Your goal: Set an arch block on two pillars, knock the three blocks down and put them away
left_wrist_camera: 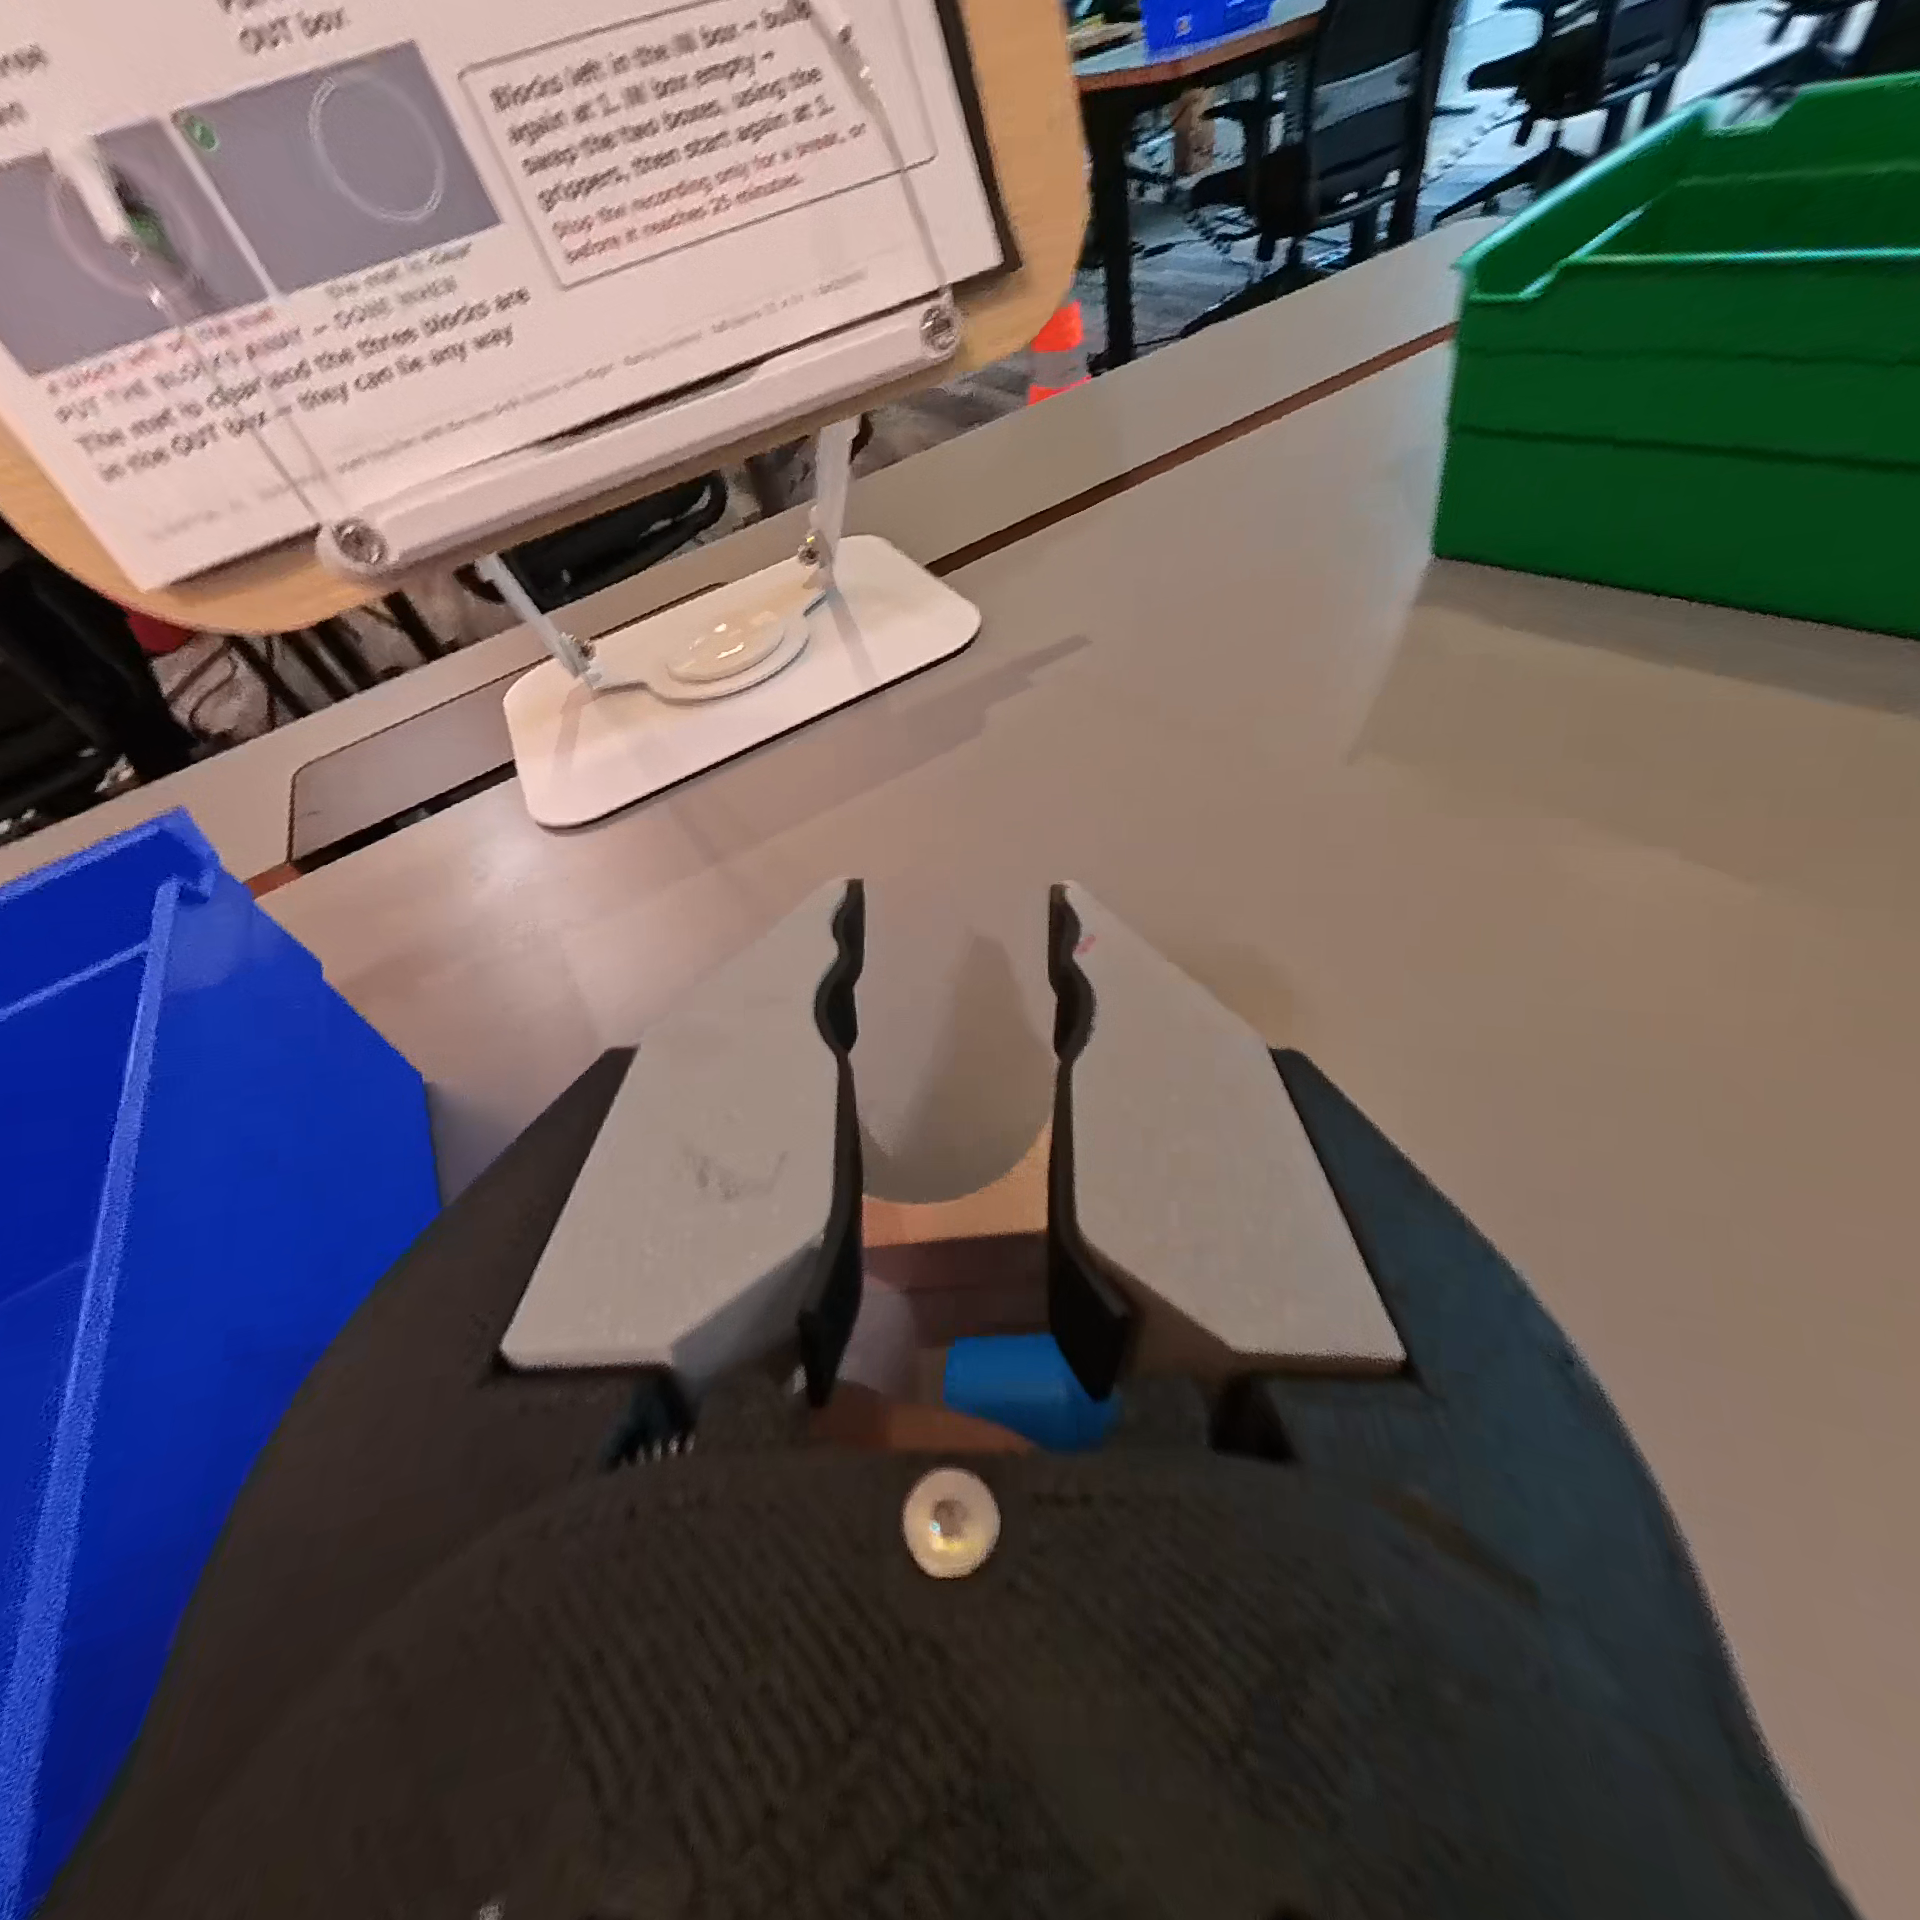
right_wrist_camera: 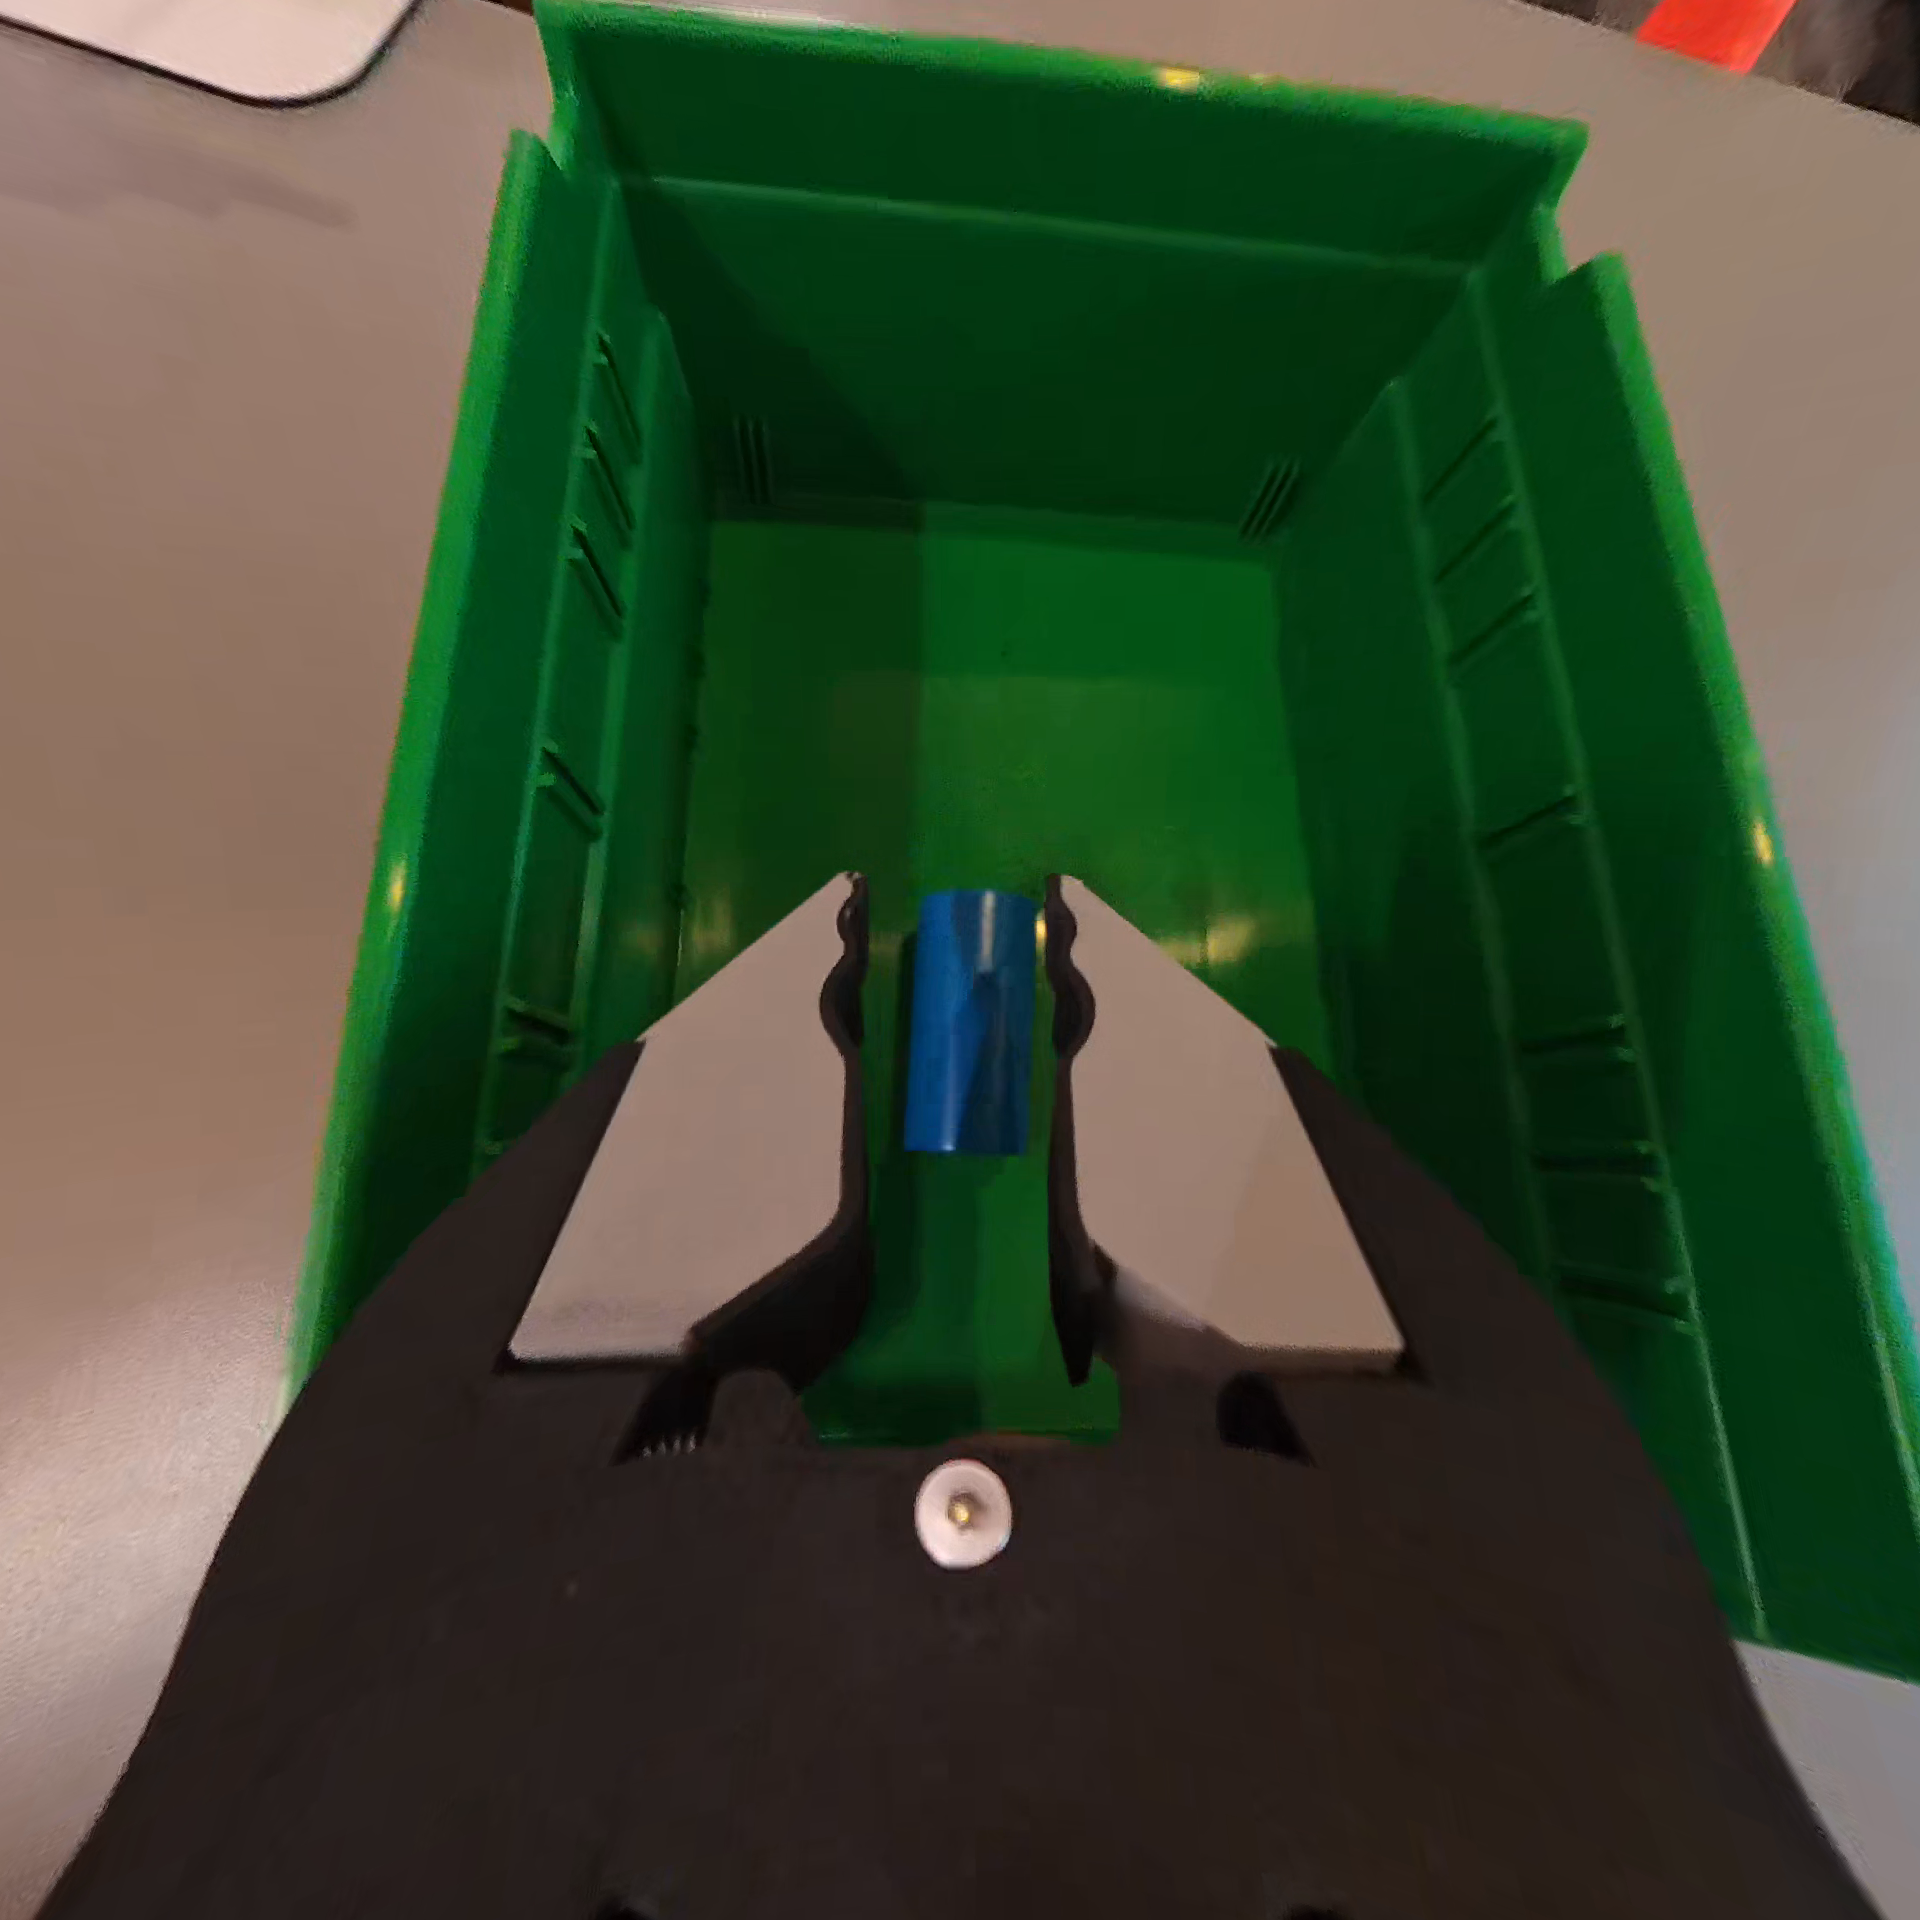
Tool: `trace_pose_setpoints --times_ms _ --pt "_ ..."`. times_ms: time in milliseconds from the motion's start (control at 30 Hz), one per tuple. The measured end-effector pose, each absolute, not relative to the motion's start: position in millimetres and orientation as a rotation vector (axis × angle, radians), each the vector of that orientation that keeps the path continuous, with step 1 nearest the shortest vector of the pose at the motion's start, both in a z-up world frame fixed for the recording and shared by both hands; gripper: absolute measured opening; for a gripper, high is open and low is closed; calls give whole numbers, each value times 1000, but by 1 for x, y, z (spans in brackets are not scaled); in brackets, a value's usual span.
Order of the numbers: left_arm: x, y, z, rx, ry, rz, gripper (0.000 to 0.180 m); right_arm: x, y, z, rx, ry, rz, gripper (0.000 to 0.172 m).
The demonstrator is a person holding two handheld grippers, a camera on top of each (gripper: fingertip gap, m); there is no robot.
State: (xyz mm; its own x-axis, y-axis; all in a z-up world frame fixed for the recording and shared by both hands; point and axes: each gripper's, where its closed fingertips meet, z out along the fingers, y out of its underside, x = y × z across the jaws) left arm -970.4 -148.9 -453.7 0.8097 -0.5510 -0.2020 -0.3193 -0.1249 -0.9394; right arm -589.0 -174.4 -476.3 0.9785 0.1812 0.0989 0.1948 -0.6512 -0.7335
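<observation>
The right gripper [right_wrist_camera: 951,883] hung spread over the green bin [right_wrist_camera: 1621,790] — a gap beside the blue pillar [right_wrist_camera: 971,1023], best released low; the left gripper [left_wrist_camera: 954,888] stood spread, bare.

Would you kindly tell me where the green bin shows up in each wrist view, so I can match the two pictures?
Left wrist view: green bin at the upper right, on the grey table.
Right wrist view: it fills the middle, seen from above, a blue block inside.
Shared landmark: the white stand base, at the top left corner in the right view.
</observation>
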Motion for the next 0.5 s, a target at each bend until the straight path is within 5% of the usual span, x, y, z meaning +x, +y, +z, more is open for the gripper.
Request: trace_pose_setpoints --times_ms 233,500 --pt "-919 -251 -424 -1578 1194 -782 33 -606 -184 -426 -2109 -340 -1 30" --pt "-965 -275 -492 -1578 1971 -194 35 -616 -200 -371 -1896 -333 57 24"
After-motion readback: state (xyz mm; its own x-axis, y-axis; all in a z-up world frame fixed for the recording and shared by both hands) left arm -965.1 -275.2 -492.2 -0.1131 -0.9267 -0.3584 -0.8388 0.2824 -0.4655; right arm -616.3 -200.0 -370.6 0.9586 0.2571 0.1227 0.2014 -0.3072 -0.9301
